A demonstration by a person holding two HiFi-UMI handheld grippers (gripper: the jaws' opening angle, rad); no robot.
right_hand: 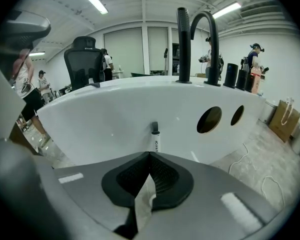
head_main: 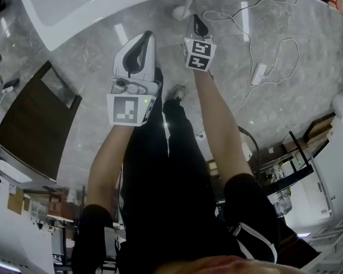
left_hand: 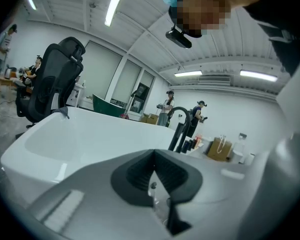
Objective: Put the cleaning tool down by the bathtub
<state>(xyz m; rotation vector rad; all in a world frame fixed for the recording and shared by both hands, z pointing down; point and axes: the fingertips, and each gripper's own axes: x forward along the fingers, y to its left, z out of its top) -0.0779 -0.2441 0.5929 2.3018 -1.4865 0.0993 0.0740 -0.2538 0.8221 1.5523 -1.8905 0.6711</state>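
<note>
The cleaning tool (right_hand: 155, 138), a white handle with a dark cap, stands upright against the outer wall of the white bathtub (right_hand: 115, 114). In the head view the cleaning tool (head_main: 184, 8) rests on the marble floor at the foot of the bathtub (head_main: 103, 4). My right gripper (right_hand: 150, 155) is just short of the handle, shut, with nothing between the jaws; in the head view the right gripper (head_main: 195, 19) points at the tool. My left gripper (head_main: 143, 39) hovers beside it on the left, shut and holding nothing. The left gripper (left_hand: 154, 155) is tilted upward over the bathtub (left_hand: 90, 129) rim.
A white cable with an adapter (head_main: 259, 73) trails over the floor to the right. A dark wooden table (head_main: 34, 124) stands at the left, and shelving (head_main: 297, 164) at the right. A black faucet (right_hand: 200, 34) and dark bottles (right_hand: 235, 74) stand on the tub rim. People stand in the background.
</note>
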